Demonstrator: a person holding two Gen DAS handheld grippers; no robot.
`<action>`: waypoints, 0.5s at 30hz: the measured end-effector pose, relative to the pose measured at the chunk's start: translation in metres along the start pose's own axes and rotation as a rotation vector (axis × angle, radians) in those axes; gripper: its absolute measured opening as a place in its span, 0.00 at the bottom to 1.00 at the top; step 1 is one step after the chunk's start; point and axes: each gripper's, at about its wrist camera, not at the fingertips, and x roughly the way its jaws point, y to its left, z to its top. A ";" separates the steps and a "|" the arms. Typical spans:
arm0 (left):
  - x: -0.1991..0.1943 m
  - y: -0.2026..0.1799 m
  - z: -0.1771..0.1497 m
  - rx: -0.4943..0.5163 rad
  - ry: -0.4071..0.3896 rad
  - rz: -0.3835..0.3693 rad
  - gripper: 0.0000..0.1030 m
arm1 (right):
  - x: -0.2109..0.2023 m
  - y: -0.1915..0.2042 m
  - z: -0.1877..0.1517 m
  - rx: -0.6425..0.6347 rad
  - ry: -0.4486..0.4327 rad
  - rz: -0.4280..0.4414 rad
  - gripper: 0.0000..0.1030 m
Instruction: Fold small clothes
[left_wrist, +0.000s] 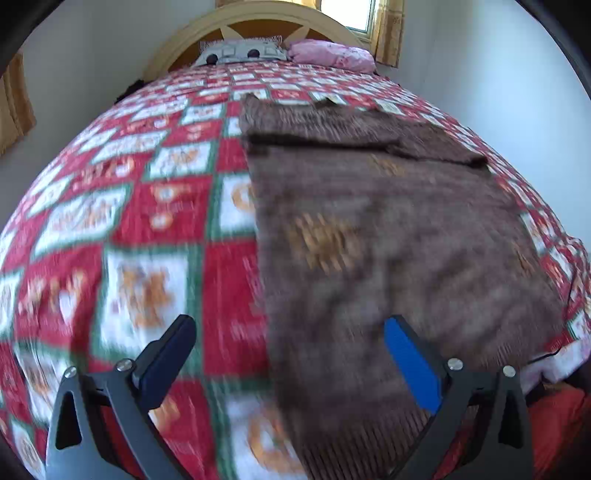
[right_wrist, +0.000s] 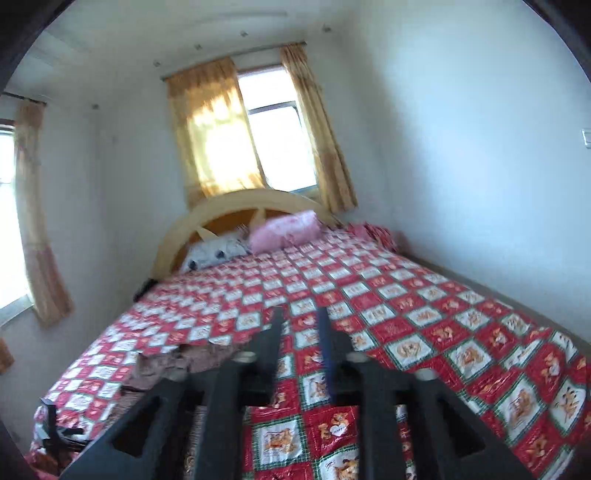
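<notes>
A brown garment (left_wrist: 388, 229) lies flat on the bed (left_wrist: 147, 206), its far edge folded over. The left claw (left_wrist: 288, 332) hangs wide open, empty, at its 6 o'clock edge. The right claw (right_wrist: 299, 325) is parted, empty, the garment at its 8 o'clock.

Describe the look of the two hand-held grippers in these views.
The left hand-held gripper has dark grey triangular frames with cut-outs and silver bolts; one finger pad is dark navy, the other bright blue. The right hand-held gripper shows the same dark frames, blurred, with a blue edge on one finger.
</notes>
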 end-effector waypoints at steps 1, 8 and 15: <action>-0.003 -0.001 -0.009 -0.009 0.008 -0.014 1.00 | -0.006 0.002 -0.001 -0.011 0.006 0.019 0.56; -0.018 -0.002 -0.049 -0.080 0.019 -0.121 1.00 | 0.030 0.038 -0.084 -0.091 0.380 0.238 0.58; -0.017 0.011 -0.053 -0.166 0.030 -0.199 1.00 | 0.075 0.055 -0.206 0.004 0.750 0.331 0.55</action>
